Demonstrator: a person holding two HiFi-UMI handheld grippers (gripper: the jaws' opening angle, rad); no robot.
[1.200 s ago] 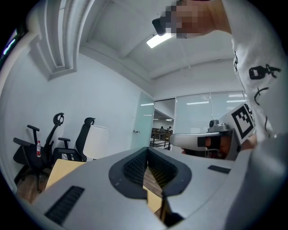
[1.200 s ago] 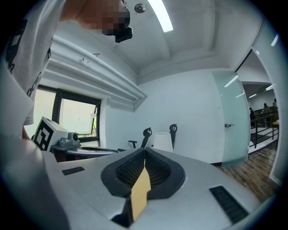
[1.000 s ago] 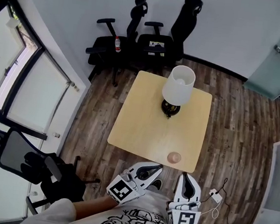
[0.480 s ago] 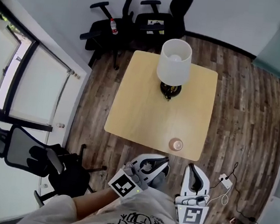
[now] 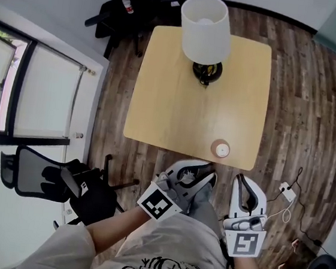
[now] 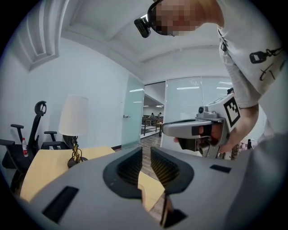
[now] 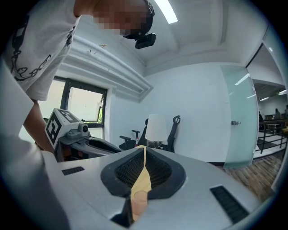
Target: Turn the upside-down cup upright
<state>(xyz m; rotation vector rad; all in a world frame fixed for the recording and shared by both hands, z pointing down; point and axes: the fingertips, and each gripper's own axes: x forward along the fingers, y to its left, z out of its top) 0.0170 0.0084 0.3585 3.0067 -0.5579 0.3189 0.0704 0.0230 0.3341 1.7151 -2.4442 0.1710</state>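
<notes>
The table (image 5: 160, 100) bears a lamp (image 5: 206, 21), its shade hiding part of the base. The left gripper (image 6: 146, 153) has jaws just opening, with an empty slit between them; the right gripper (image 7: 145, 152) has jaws together. The cup (image 5: 220, 148) sits near the table's near right edge — tiny, its details unclear.

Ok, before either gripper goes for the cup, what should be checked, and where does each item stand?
1. Cup found: ok. The cup stands near the table's near right edge.
2. Cup upside down: cannot tell from the head view.
3. Room around the cup: ok. The lamp stands at the far side, well apart.
4. Left gripper ready to grasp: not ok. Its jaws have just been opening, but only to a narrow gap, with nothing between them.
5. Right gripper ready: not ok. Its jaws are together, with nothing held.
6. Grippers at the cup: not ok. Both are short of the table edge.
</notes>
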